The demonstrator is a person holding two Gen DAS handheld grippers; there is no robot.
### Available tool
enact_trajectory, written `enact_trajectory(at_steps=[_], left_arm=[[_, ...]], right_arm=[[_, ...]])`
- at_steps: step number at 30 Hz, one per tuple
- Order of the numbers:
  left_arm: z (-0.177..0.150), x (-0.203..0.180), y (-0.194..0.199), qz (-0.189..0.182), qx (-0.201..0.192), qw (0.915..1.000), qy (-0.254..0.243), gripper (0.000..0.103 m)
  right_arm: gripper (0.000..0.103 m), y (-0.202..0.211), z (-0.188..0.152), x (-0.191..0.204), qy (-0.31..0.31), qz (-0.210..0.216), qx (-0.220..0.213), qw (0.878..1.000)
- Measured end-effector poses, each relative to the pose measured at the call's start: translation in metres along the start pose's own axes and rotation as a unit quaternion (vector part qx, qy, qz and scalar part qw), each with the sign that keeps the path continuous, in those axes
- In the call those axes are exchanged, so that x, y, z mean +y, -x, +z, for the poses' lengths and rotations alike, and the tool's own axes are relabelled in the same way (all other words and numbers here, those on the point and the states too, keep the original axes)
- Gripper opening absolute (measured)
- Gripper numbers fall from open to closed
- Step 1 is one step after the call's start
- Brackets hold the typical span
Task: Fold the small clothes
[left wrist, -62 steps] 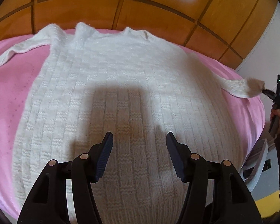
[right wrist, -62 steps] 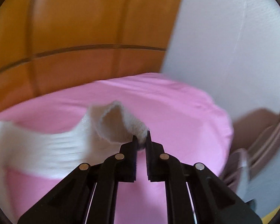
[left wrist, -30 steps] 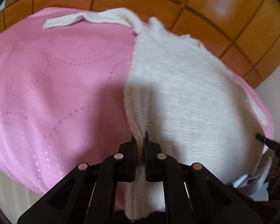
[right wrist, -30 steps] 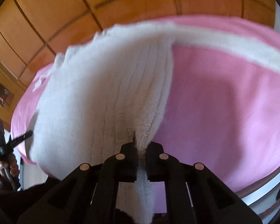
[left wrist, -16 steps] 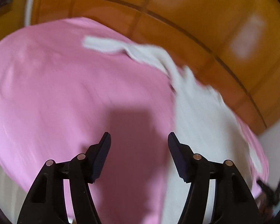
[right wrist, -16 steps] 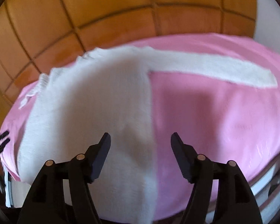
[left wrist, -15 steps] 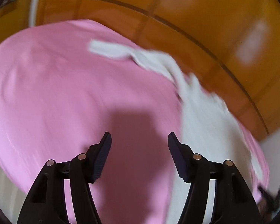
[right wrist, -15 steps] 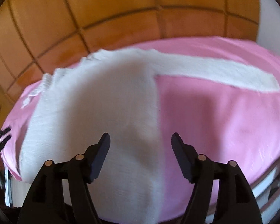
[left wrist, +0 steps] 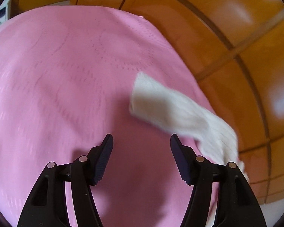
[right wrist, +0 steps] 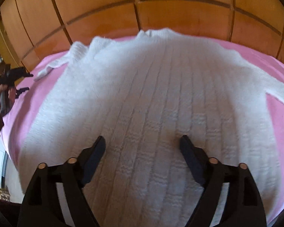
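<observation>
Right now both my left gripper [left wrist: 141, 143] and right gripper [right wrist: 142, 145] gape empty, the right's jaws having just widened, over the soft, limp white knit sweater [right wrist: 151, 98], so I'd pinch its left sleeve cuff [left wrist: 142, 96] first.

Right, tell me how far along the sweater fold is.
Done: the white sweater lies spread flat on the pink bedcover, sleeves out to the sides. In hand: nothing; the left claw and right claw are open and empty, the right's jaws just opening. Left: every fold, starting with the sleeve.

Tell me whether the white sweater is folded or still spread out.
Spread out: the sweater lies flat on the pink bedcover, body unfolded and both sleeves out sideways.
</observation>
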State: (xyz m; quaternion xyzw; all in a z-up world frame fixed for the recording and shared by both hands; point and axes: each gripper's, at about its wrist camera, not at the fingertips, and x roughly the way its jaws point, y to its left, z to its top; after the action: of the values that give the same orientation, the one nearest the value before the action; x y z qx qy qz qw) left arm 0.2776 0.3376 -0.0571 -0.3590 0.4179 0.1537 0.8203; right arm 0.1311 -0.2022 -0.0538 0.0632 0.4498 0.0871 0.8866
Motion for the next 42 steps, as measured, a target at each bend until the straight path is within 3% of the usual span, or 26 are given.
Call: enact_trajectory(at_steps=[2,5,6,11,14,17,19,22,24,26,27,30,32,34,38,41,42], left_arm=[[0.010,-0.001,-0.011,0.007,-0.004,1.0000,0.003,0.061],[0.019,-0.006,-0.030,0.010,-0.001,0.9999,0.002,0.025],[0.021,-0.010,-0.036,0.013,0.002,0.9999,-0.009,0.006],[0.021,-0.020,-0.016,0.055,-0.047,0.9954,-0.063,0.004],[0.032,-0.002,0.011,0.072,-0.076,0.9927,-0.061,0.004],[0.047,0.029,0.035,0.127,-0.104,0.9849,-0.056,0.004],[0.055,0.056,0.049,0.167,-0.110,0.9789,-0.044,0.003],[0.058,0.078,0.059,0.195,-0.112,0.9739,-0.034,0.003],[0.052,0.078,0.055,0.185,-0.082,0.9779,-0.051,0.004],[0.041,0.066,0.055,0.188,-0.078,0.9772,-0.059,0.004],[0.035,0.060,0.058,0.175,-0.078,0.9795,-0.062,0.007],[0.005,0.035,0.067,0.095,-0.063,0.9904,-0.079,0.038],[-0.024,0.016,0.075,0.042,-0.048,0.9926,-0.103,0.041],[-0.064,-0.010,0.078,-0.024,-0.016,0.9886,-0.148,0.041],[-0.152,-0.039,0.092,-0.132,0.059,0.9630,-0.227,0.041],[-0.218,-0.048,0.102,-0.180,0.123,0.9366,-0.274,0.041],[-0.227,-0.050,0.102,-0.181,0.131,0.9321,-0.285,0.041]], right_arm=[[0.095,-0.007,-0.005,0.001,0.009,0.003,0.002,1.000],[0.101,-0.009,-0.007,0.001,0.013,0.010,0.008,1.000],[0.101,-0.010,-0.006,0.000,0.013,0.009,0.012,1.000],[0.101,-0.013,-0.007,0.003,0.016,0.006,0.007,1.000],[0.101,-0.013,-0.006,0.003,0.012,0.001,0.001,1.000],[0.101,-0.013,-0.006,0.005,0.014,-0.003,-0.003,1.000],[0.101,-0.013,-0.005,0.004,0.011,-0.004,-0.005,1.000],[0.101,-0.014,-0.006,0.005,0.011,-0.013,-0.007,1.000],[0.101,-0.016,-0.005,0.006,0.011,-0.021,-0.008,1.000],[0.101,-0.016,-0.005,0.007,0.012,-0.025,-0.009,1.000],[0.101,-0.016,-0.005,0.007,0.011,-0.026,-0.010,1.000],[0.101,-0.015,-0.007,0.008,0.012,-0.028,-0.014,0.999],[0.101,-0.015,-0.008,0.008,0.013,-0.030,-0.018,0.999],[0.101,-0.013,-0.008,0.010,0.014,-0.032,-0.018,0.999],[0.100,0.002,-0.005,-0.001,-0.004,-0.028,-0.017,0.999],[0.100,0.027,-0.006,-0.027,-0.048,-0.039,-0.042,0.997],[0.100,0.040,-0.008,-0.043,-0.070,-0.050,-0.053,0.995]])
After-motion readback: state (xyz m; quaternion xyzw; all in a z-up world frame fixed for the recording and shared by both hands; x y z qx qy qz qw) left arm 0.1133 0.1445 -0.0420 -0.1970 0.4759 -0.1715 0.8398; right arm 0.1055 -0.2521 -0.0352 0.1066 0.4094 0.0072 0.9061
